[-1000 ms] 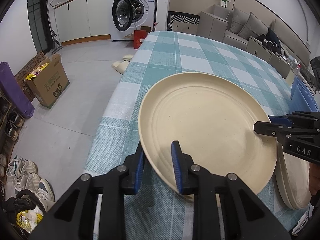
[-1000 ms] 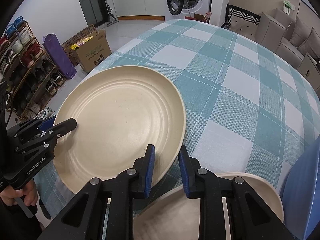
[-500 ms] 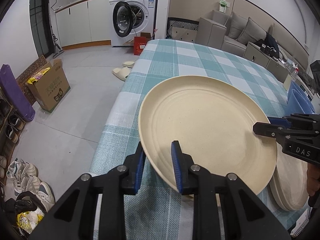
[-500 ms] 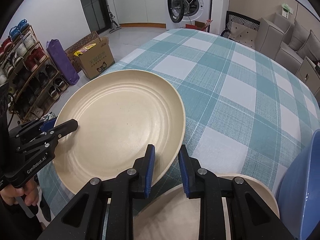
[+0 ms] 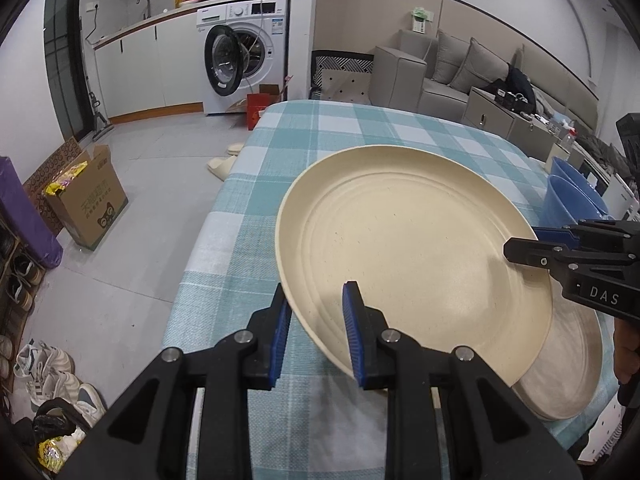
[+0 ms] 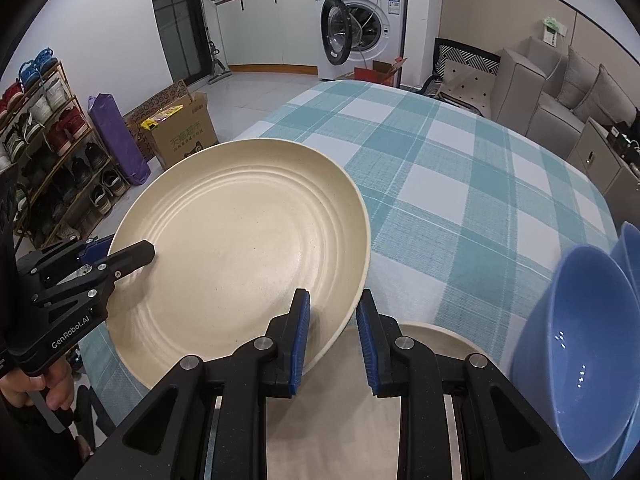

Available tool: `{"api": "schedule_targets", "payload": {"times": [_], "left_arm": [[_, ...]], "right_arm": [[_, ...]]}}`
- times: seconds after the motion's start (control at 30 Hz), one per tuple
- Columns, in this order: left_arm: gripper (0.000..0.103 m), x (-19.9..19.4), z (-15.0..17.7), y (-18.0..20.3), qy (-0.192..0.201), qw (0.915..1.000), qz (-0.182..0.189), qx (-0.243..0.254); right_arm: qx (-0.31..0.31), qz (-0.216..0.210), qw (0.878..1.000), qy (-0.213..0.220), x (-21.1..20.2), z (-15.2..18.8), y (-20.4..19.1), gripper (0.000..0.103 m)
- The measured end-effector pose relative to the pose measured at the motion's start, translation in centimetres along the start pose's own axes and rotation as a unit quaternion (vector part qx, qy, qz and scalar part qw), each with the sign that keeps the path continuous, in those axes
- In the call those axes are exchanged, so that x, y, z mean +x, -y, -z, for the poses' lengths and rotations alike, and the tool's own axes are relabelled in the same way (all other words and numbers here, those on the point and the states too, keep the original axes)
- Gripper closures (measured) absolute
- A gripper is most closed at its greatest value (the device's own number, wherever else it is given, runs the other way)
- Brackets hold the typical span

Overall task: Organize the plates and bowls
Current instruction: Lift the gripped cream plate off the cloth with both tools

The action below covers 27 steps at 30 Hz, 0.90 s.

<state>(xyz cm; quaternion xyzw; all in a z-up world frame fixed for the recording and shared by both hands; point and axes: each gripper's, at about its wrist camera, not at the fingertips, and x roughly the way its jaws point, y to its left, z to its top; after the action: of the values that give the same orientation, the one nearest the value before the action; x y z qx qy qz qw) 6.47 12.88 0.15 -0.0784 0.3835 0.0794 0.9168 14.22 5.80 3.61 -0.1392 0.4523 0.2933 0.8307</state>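
Since a second ago the round cream ridged plate (image 5: 412, 256) has risen off the checked teal tablecloth (image 6: 460, 184). The left gripper (image 5: 316, 320) and right gripper (image 6: 332, 332) clench opposite rims. Keep it level, then lower squarely onto the cream plate stack (image 5: 576, 372) at near right, probably two deep.

A white washing machine (image 5: 247, 56) stands open against the far wall; white cabinets (image 5: 132, 68) left of it, grey sofa (image 5: 452, 68) to its right, grey floor (image 5: 132, 216) before it.
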Motion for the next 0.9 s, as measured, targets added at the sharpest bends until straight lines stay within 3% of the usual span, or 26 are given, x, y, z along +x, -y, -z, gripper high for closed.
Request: {"api": "schedule_targets", "payload": {"times": [0.9], "left_arm": [[0.079,-1.6,0.7,6.9,-0.006,0.9965,0.049,0.067]], "right_arm": [[0.023,0.047,0.999,0.001,-5.7,5.4,4.1,0.079]]}}
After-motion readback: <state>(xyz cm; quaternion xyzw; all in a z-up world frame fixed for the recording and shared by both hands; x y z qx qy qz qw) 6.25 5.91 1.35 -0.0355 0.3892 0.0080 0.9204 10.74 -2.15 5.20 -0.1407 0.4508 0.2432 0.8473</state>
